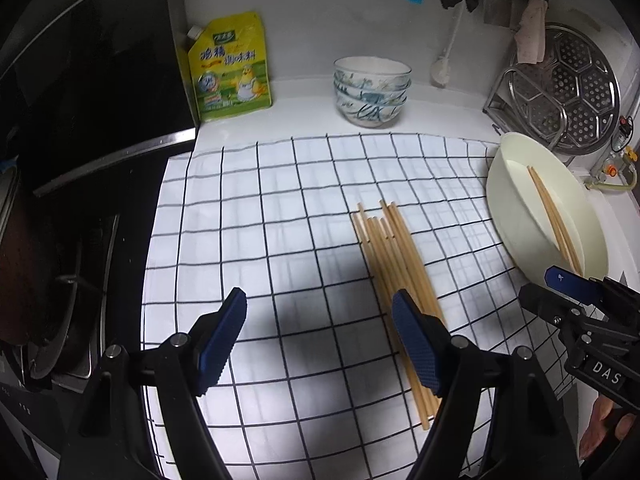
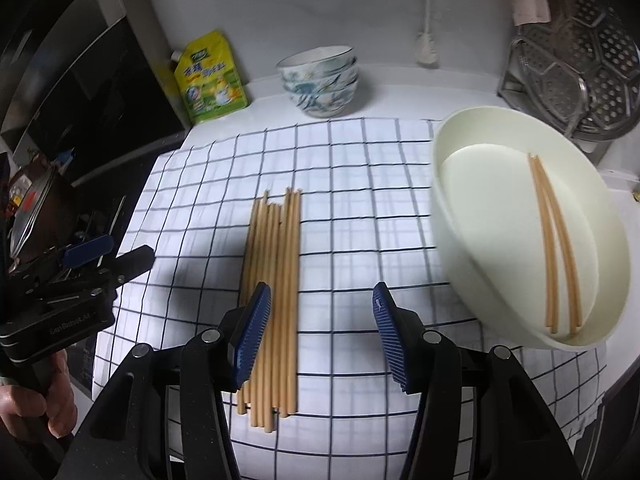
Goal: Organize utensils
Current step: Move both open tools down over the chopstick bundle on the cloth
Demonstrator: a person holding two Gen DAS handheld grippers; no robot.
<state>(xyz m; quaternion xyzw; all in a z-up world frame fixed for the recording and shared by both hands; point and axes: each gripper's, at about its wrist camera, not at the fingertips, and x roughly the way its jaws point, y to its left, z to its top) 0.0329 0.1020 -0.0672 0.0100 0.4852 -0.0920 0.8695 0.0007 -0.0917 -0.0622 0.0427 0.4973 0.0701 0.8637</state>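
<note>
**Chopsticks on checked cloth, both grippers hovering apart**

Cloth (image 2: 360, 184), white with a dark grid, fills the middle of both views; its left edge drops beside the black stove (image 1: 80, 120) at the left of the frame, and bare squares lie open at centre and upper centre. A cream basin (image 2: 472, 216) sits tilted at the right, overlapping the cloth's right edge, with two chopsticks (image 2: 556, 248) lying inside it. A loose bundle of chopsticks (image 2: 280, 248) lies on the cloth, centre frame, well apart from the basin. The left gripper (image 1: 318, 342) hangs above the cloth with its jaws spread wide and nothing between them, its right finger over the bundle's near end. The right gripper (image 2: 320, 336) is likewise spread and empty, its left finger over the bundle. Stacked patterned bowls (image 2: 320, 84) and a yellow seasoning pouch (image 2: 208, 80) stand against the white back wall, a perforated steamer rack (image 1: 568, 88) at upper right.
</note>
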